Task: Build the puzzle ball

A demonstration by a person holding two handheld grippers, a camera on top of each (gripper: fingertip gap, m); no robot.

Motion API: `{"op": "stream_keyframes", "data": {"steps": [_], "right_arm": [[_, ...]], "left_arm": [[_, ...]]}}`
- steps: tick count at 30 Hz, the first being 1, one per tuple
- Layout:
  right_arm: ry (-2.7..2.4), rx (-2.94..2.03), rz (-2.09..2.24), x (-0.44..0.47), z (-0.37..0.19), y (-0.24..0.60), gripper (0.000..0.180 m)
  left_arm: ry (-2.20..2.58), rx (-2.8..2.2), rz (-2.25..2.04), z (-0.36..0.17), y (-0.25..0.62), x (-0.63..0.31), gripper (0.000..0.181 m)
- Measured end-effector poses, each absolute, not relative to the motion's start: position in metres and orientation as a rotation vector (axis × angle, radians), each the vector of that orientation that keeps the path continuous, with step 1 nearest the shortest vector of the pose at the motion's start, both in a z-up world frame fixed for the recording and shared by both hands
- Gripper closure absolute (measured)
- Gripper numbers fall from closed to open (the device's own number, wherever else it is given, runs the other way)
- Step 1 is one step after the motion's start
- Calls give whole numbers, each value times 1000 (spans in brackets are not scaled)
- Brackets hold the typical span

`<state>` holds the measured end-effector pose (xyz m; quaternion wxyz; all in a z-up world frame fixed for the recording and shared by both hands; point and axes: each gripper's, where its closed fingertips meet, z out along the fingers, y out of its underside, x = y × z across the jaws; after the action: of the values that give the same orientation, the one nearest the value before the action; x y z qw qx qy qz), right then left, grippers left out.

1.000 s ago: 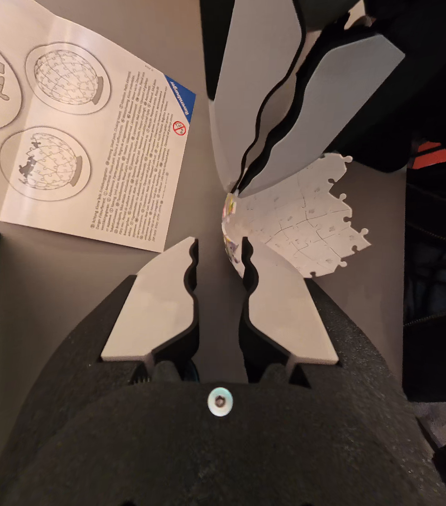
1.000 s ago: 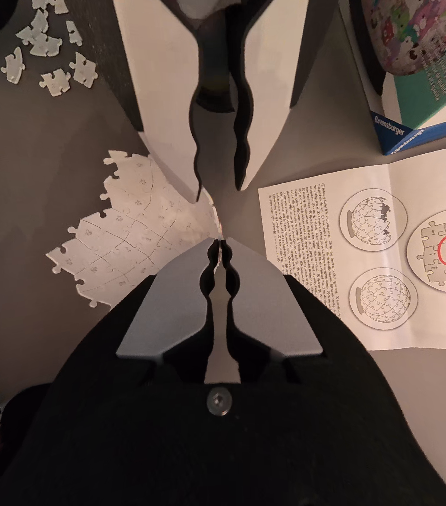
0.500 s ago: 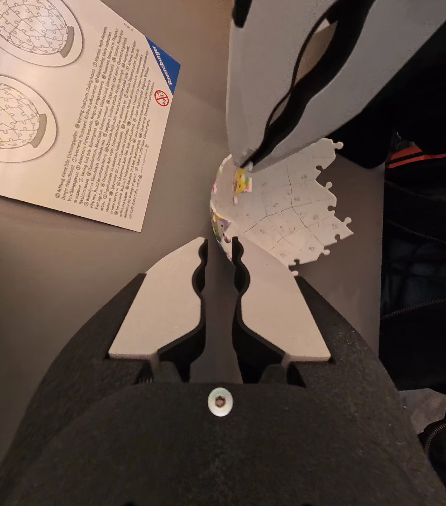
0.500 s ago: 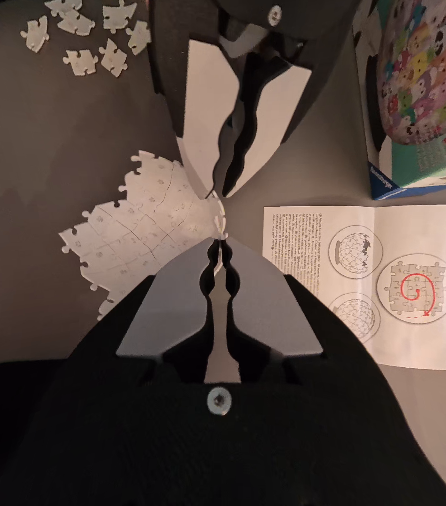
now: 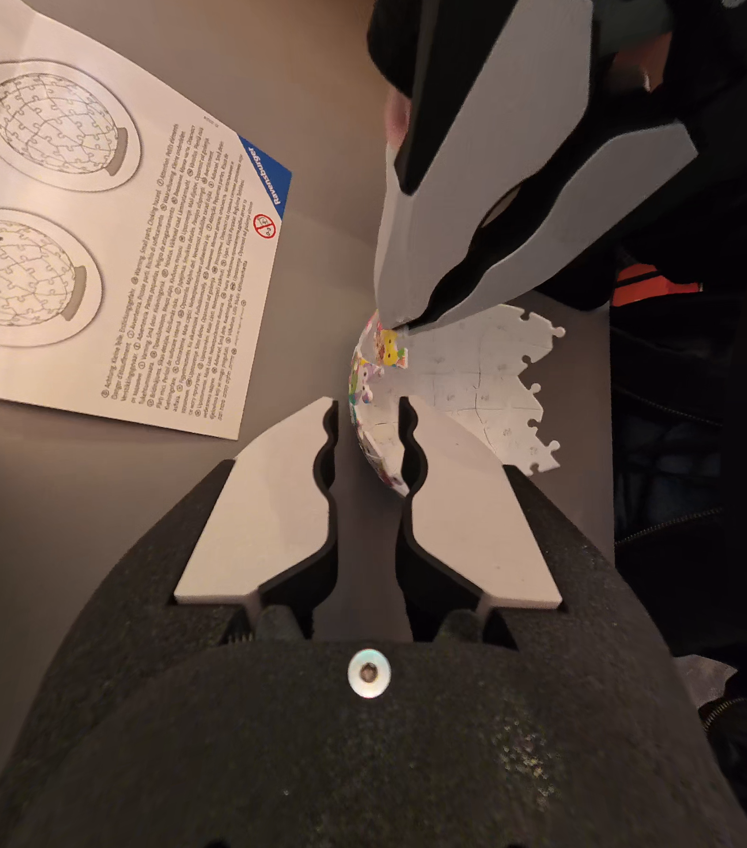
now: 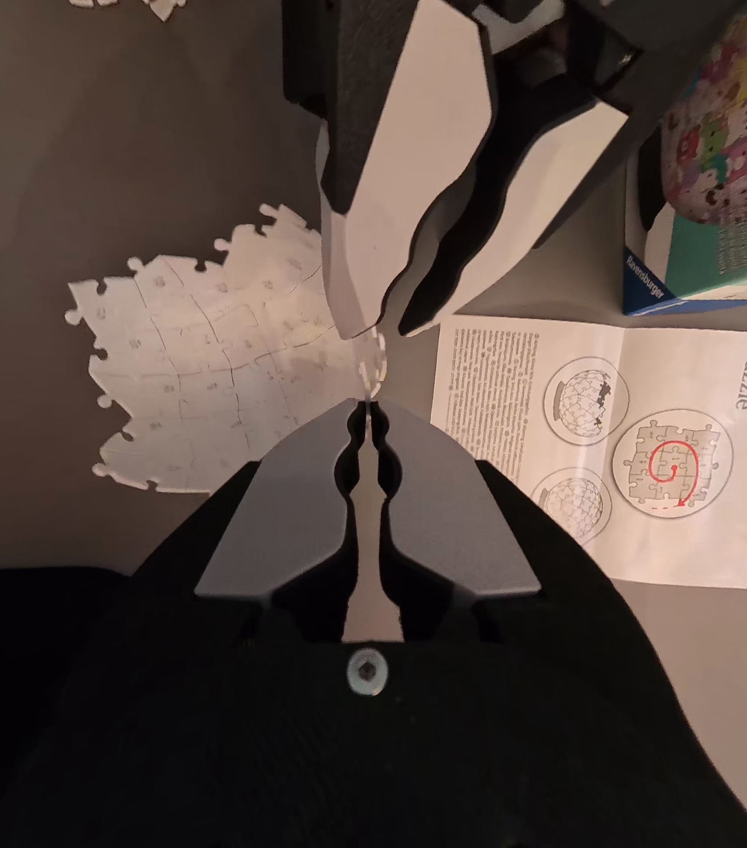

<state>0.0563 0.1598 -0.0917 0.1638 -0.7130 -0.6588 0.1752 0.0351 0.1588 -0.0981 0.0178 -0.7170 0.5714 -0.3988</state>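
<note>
Two grippers meet at the puzzle shell [image 5: 468,381] rim — right gripper [image 6: 368,413] pinches it; left gripper [image 5: 368,406], fingers apart, straddles the edge opposite.

Both wrist cams look steeply down at the grey table [image 5: 64,527], close in, facing each other from opposite sides; each catches the other gripper at its top edge; shared: curved puzzle shell [image 5: 477,376] [image 6: 206,367] at centre and instruction leaflet [image 5: 100,257] [image 6: 637,449]

Matt grey table [image 5: 64,482], glossy paper leaflet [image 5: 110,252], smooth white puzzle shell [image 5: 477,381].
</note>
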Motion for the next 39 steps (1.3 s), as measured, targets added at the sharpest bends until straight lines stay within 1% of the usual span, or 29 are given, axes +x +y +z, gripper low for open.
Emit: {"op": "stream_keyframes", "data": {"steps": [9,25,34,39], "right_arm": [[-1760,-2096,521,65,-92,160,177],[-1487,-2197,653,73,-91,159,177],[-1471,-2206,722,71,-86,154,177],[-1524,-2233,651,74,-95,153,177]], "left_arm": [[1837,-2158,-1373,-102,155,58,138],[1870,-2149,-1402,-106,152,63,139],[1856,-2149,-1411,-106,151,62,139],[1866,-2144,-1406,-107,150,63,140]]}}
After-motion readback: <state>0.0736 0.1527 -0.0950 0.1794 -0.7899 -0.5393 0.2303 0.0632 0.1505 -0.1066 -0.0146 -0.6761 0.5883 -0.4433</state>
